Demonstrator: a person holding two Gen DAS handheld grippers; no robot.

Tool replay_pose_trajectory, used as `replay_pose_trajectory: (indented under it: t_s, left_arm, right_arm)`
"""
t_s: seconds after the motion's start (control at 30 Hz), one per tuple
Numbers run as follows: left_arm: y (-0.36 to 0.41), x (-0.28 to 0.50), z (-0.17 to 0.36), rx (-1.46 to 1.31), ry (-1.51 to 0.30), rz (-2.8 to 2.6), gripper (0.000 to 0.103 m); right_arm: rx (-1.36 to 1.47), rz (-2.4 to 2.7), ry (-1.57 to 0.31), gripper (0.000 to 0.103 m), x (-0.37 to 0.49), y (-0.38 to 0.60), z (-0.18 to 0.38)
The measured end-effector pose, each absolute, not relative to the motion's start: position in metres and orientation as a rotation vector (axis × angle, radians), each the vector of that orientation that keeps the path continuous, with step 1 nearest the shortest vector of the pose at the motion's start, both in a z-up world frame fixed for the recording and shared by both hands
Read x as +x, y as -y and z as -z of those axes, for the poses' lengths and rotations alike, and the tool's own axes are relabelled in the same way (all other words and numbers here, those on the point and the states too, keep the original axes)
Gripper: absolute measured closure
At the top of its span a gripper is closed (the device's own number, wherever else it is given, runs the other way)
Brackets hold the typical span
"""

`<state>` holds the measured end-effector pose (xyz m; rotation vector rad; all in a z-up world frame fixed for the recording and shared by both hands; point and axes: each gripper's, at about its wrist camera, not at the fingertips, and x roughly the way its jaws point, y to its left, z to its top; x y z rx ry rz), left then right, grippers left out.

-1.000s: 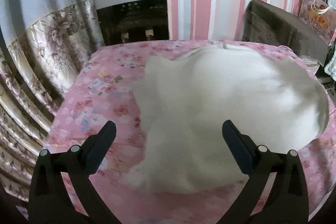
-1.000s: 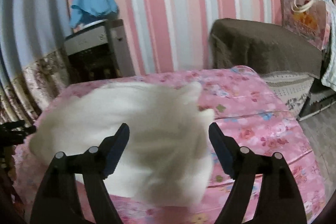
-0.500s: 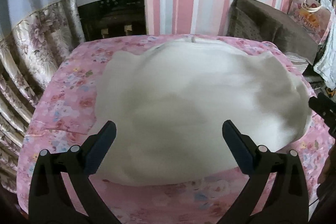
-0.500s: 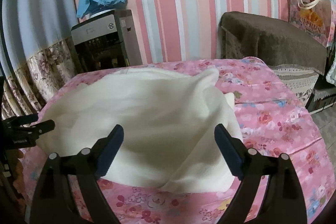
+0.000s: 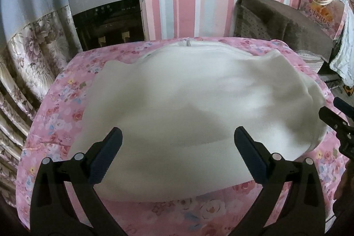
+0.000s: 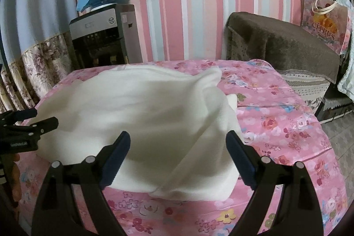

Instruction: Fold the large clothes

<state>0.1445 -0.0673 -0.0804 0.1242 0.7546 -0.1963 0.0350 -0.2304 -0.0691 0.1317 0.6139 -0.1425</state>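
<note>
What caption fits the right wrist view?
Open right gripper above a rumpled white garment on a pink floral bedspread, left gripper alongside.

Left gripper (image 5: 178,143) jaws wide apart, nothing between them; white garment (image 5: 188,107) spreads ahead and below. Pink cloth (image 5: 55,125) bare to the left of the jaws. Right gripper (image 6: 178,146) likewise wide, garment edge below, bare cloth to the right. Dispenser (image 5: 106,14) and brown sofa (image 6: 276,41) stand beyond the far edge.
</note>
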Motion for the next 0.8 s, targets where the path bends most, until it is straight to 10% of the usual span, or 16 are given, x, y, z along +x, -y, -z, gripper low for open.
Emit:
replay_pose_trajectory:
  t_s: [0.57, 0.63, 0.67, 0.8]
  left_arm:
    - [0.097, 0.156, 0.102, 0.138, -0.786, 0.240, 0.003]
    - [0.097, 0.157, 0.102, 0.117, -0.791, 0.260, 0.003]
    - [0.097, 0.158, 0.101, 0.109, -0.781, 0.265, 0.004]
    - [0.099, 0.163, 0.106, 0.088, -0.813, 0.279, 0.059]
  right_arm:
    - [0.198, 0.190, -0.669, 0.016, 0.045, 0.263, 0.092]
    - [0.197, 0.183, -0.671, 0.031, 0.046, 0.264, 0.093]
    - [0.196, 0.179, -0.677, 0.057, 0.048, 0.264, 0.093]
    - [0.202, 0.172, -0.698, 0.069, 0.056, 0.268, 0.098]
